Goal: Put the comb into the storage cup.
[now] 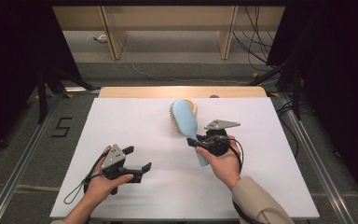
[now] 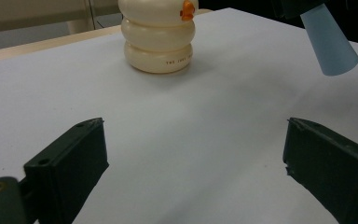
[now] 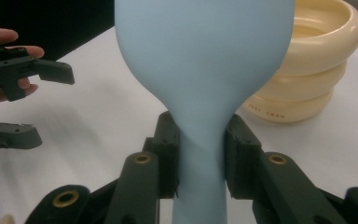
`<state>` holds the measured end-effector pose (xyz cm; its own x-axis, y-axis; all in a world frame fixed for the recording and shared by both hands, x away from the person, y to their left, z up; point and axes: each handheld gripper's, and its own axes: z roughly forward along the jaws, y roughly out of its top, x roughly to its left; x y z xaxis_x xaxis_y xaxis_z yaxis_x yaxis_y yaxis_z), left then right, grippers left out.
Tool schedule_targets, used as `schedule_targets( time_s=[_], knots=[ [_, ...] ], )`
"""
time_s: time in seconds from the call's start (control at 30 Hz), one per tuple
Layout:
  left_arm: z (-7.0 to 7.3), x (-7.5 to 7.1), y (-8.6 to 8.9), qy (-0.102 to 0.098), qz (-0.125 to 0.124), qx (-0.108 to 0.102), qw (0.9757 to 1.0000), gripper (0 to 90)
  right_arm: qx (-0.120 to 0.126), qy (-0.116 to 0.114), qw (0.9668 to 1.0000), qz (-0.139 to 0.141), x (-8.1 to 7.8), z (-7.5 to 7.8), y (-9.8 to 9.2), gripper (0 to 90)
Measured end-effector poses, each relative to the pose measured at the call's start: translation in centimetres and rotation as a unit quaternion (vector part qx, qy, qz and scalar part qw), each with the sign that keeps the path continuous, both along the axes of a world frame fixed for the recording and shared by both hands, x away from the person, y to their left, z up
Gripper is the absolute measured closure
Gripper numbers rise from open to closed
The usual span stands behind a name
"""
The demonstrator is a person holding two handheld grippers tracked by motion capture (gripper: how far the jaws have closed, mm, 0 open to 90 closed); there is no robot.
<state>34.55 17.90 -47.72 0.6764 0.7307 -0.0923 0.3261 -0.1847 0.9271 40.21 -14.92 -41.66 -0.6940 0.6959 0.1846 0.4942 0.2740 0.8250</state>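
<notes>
One white counter [image 1: 135, 121] carries the scene, with two hand-held grippers, one light blue hairbrush and one cream ringed container on or above it. At the left in the high view, the left hand-held gripper [image 1: 139, 159] sits in the person's left hand [image 1: 103, 183] low over the near part of the counter; its jaws stand wide apart, with bare counter between them in the left gripper view and nothing touching either pad. Toward the middle, the light blue hairbrush [image 1: 187, 122] lies lengthwise, its broad head pointing to the far edge and its handle toward the person. The right hand-held gripper [image 3: 200, 156], in the right hand [image 1: 225, 164], is clamped on the narrow neck of that hairbrush, one pad [image 3: 168, 154] pressing on each side where the head tapers into the handle. Just behind the brush head stands the cream ringed container [image 3: 307, 70], three stacked rings with an open top; in the left gripper view an orange mark [image 2: 187, 9] shows on its upper ring. Whether the brush head touches it cannot be told.
</notes>
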Motion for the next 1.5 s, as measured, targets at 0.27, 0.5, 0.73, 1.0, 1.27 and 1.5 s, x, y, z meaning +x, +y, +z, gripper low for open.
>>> schedule_targets(
  time_s=[0.27,0.5,0.73,1.0,1.27,1.5],
  knots=[
    [0.1,0.0,-0.6,-0.001,-0.004,0.0,1.0,6.0,0.002,-0.002,1.0,0.001,0.0,0.1,0.1,70.2],
    [0.3,-0.3,-1.6,0.0,-0.015,0.001,0.9999,6.1,-0.001,-0.003,1.0,0.002,0.0,0.1,0.3,70.2],
    [0.2,-0.5,-2.9,0.006,-0.027,0.003,0.9996,6.3,-0.004,-0.004,1.0,0.001,-0.1,0.2,0.6,70.2],
    [0.5,-1.0,-4.6,0.004,-0.051,0.008,0.9987,6.4,-0.005,-0.006,1.0,0.004,-0.2,0.5,0.7,70.2],
    [0.6,-0.9,-5.5,0.01,-0.058,0.004,0.9983,6.8,-0.001,-0.004,1.0,0.001,-0.1,0.3,0.8,70.2],
    [0.7,-0.8,-6.7,0.012,-0.076,-0.001,0.997,7.0,0.001,-0.002,1.0,0.0,-0.2,0.4,0.9,70.2]
  ],
)
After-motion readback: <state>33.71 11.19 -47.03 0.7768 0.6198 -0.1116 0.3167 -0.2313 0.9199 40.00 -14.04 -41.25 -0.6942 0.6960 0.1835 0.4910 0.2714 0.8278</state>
